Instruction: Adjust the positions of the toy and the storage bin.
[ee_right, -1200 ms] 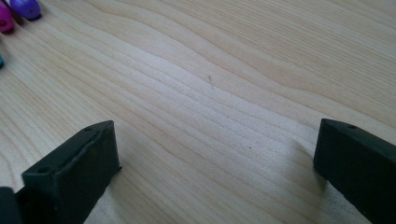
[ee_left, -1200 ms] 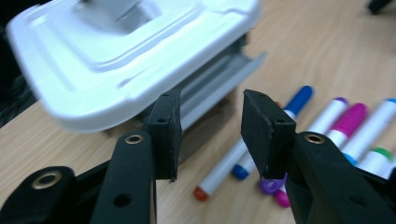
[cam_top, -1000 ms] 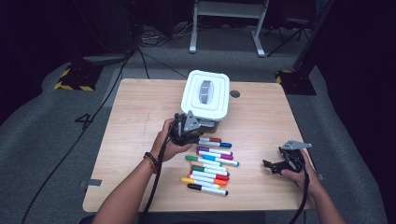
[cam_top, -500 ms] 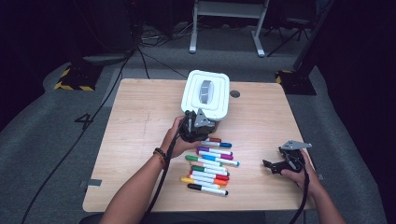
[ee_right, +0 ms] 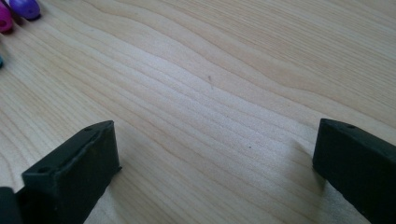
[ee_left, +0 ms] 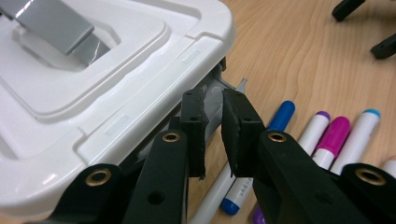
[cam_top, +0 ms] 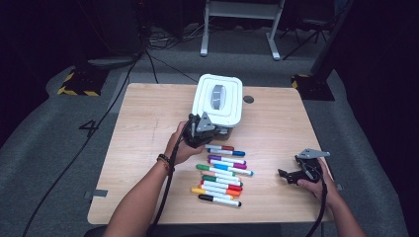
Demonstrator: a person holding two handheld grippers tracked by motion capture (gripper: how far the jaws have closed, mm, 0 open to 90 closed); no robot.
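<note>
White lidded storage box (cam_top: 219,100) sits on wooden table (cam_top: 143,118), touching left gripper (ee_left: 214,122) tips. Jaws just closing, nearly pressed together around grey latch tab (ee_left: 215,93) at box's near edge; whether pads bite on it, can't tell. Row of coloured markers (cam_top: 222,173) just below and right of left gripper. Right gripper (cam_top: 292,174) well off to right, jaws spread wide over bare wood.
</note>
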